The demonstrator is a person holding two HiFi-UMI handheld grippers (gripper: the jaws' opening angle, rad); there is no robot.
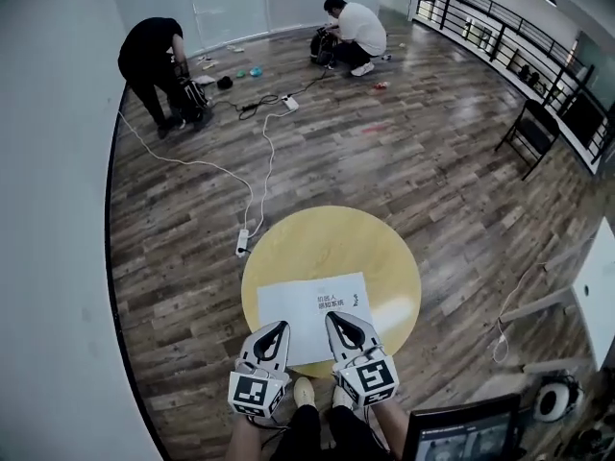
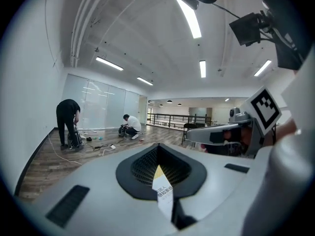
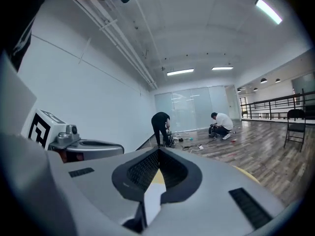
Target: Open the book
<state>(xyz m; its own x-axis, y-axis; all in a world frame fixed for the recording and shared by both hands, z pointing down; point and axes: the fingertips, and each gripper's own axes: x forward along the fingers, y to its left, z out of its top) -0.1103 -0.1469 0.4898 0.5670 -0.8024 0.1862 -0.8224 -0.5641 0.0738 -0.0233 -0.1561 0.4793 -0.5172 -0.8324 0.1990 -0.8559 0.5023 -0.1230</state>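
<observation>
Both grippers are clenched and grasp nothing. The left gripper (image 1: 281, 327) and the right gripper (image 1: 333, 318) each have their jaws drawn together to a thin slit. Through each slit, in the gripper views, a strip of white cover shows. The two sit side by side, tips pointing away from the person, over the near part of the book (image 1: 309, 307). Whether either tip touches it cannot be told.

The book lies shut and flat, white cover up with dark print near its far right, on the near half of the round yellow counter (image 1: 380, 248).

Beyond the counter, on the wooden floor (image 1: 404, 152), a power strip (image 1: 242, 243) lies with a white cable (image 1: 261, 171) running away. Far off, a person in black (image 1: 149, 60) bends over, a person in a white shirt (image 1: 360, 29) crouches, and a black chair (image 1: 530, 133) stands to the right.
</observation>
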